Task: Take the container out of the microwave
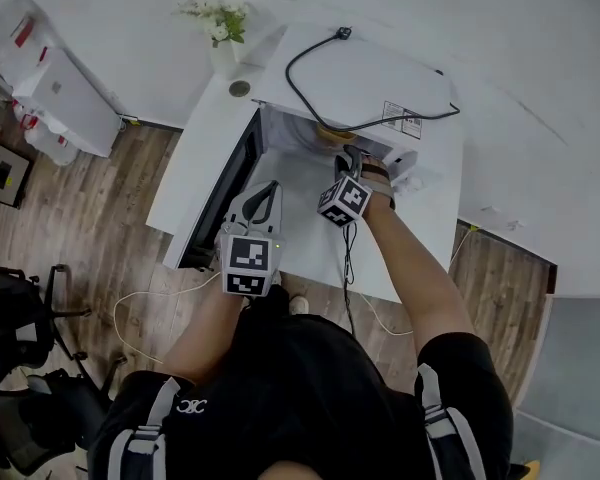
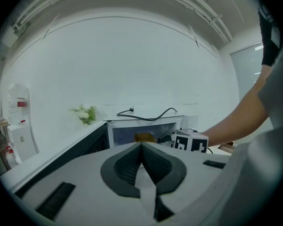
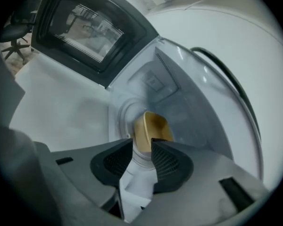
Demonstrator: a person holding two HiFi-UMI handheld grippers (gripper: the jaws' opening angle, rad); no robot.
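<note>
The right claw point(image 3: 142, 144) stands spread at the mouth of the open microwave point(image 3: 179, 88), its pads pressing nothing. Just beyond its tips, the gold container point(image 3: 152, 126) sits inside the cavity. It looks light, stiff and smooth, probably slippery, so a pinch across its near rim seems best. The left claw point(image 2: 141, 146) is pressed together and empty, beside the open door point(image 1: 220, 183).

wood floor point(image 1: 80, 218) | white wall point(image 2: 132, 69) | white table point(image 1: 192, 163) | black office chairs point(image 1: 20, 318) at left

The container point(image 3: 153, 126) sits inside the microwave point(image 1: 380, 78), with a cable point(image 1: 288, 76) on top and a plant point(image 1: 218, 20) left of it
</note>
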